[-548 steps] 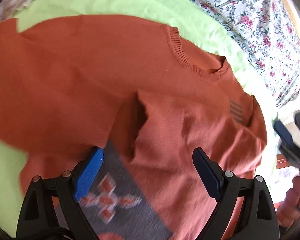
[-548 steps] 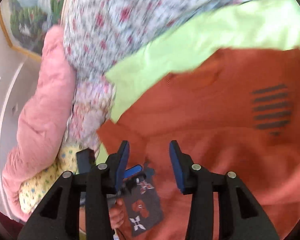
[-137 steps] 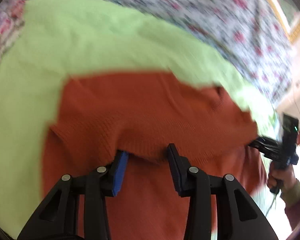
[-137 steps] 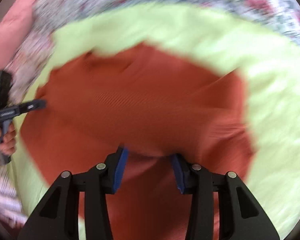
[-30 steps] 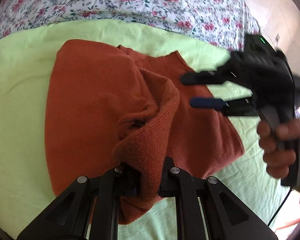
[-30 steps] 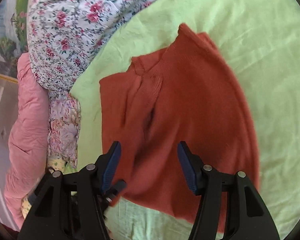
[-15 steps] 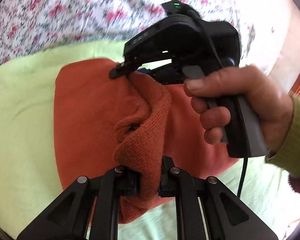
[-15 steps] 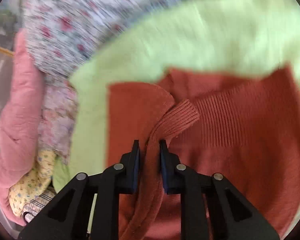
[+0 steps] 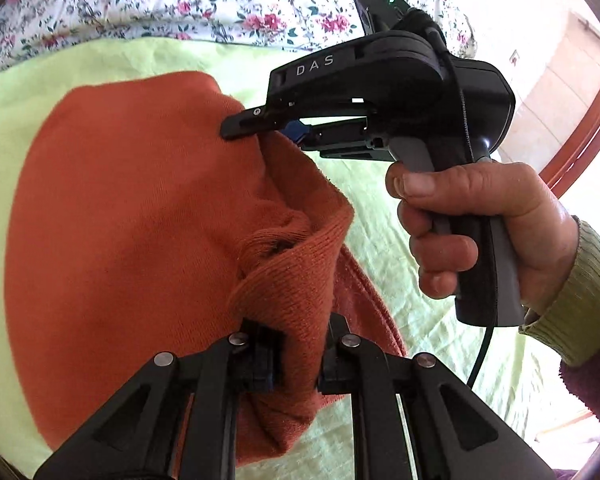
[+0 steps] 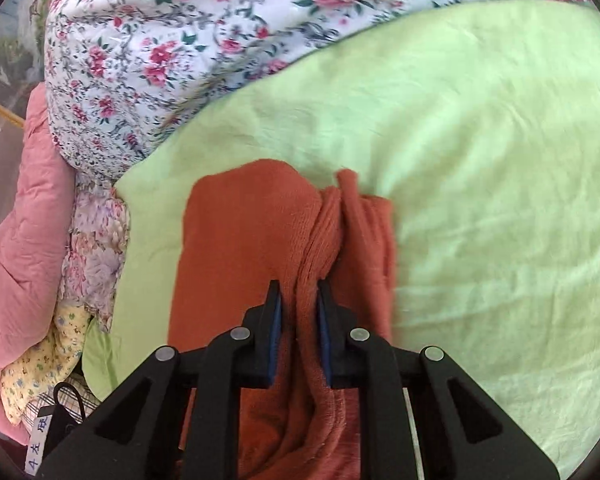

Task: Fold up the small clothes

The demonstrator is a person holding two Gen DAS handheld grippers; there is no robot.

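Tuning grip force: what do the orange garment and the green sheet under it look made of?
Orange garment: soft knit, probably wool or acrylic; visible stitch rows, ribbed edge, matte. Green sheet: thin woven fabric, likely cotton; fine creases, matte.

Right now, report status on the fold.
Left gripper shut on the orange sweater. Right gripper jaws just closed on its far edge. Sweater bunched, lifted off green sheet. Nothing in the way.

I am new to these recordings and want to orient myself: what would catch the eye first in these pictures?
The orange sweater lies on a lime-green sheet, and both grippers pinch its raised fold. In the left wrist view, the right gripper, held by a hand, fills the upper right. A floral quilt lies behind.
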